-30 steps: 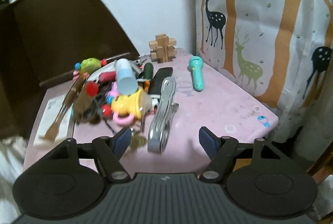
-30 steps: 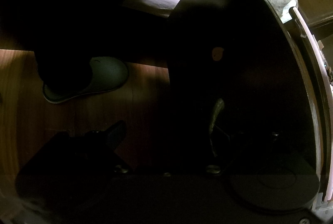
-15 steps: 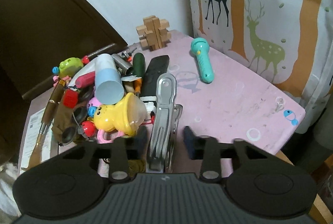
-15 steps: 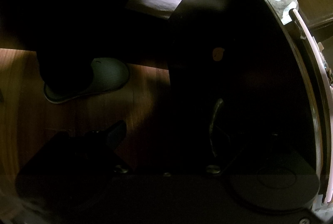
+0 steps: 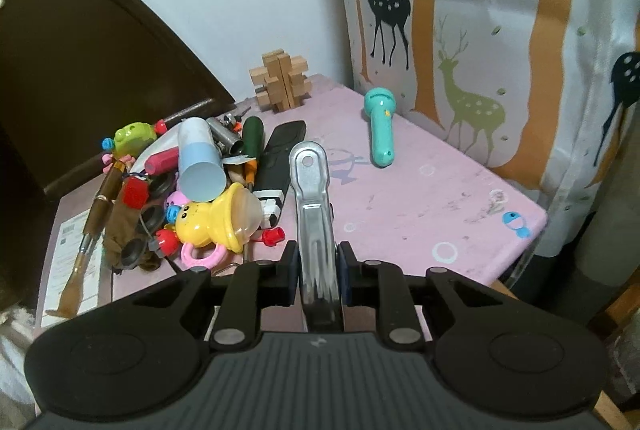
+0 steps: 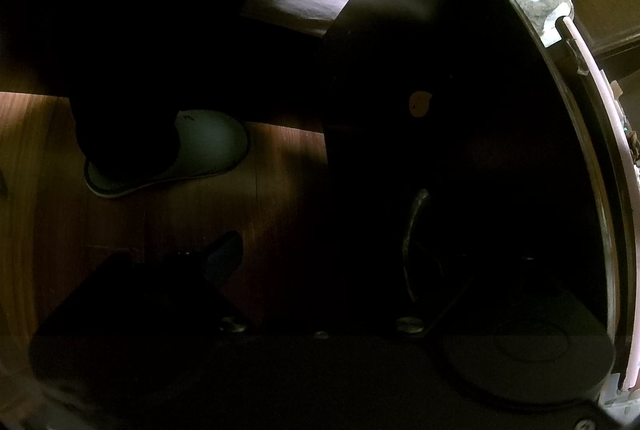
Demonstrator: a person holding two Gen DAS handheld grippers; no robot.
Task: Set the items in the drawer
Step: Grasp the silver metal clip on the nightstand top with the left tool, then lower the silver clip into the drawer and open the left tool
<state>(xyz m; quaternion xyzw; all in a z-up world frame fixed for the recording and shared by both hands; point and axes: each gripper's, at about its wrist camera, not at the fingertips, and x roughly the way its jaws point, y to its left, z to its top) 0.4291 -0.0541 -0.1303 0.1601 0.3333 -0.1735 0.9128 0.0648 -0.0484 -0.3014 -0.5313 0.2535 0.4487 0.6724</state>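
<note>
Pink table (image 5: 420,198), toy pile left of the metal clip (image 5: 314,198). My left gripper (image 5: 318,266) clamps the clip's near end. I'd lift straight, clearing the pile. Right gripper (image 6: 320,258) by the dark drawer handle (image 6: 412,230); can't tell its state.

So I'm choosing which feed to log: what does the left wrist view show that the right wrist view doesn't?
Only the left wrist view shows the pink table, the toy pile, the teal flashlight and the left gripper shut on the metal clip. Only the right shows a dark cabinet front, its handle, the wooden floor and a slippered foot. They share nothing identifiable.
</note>
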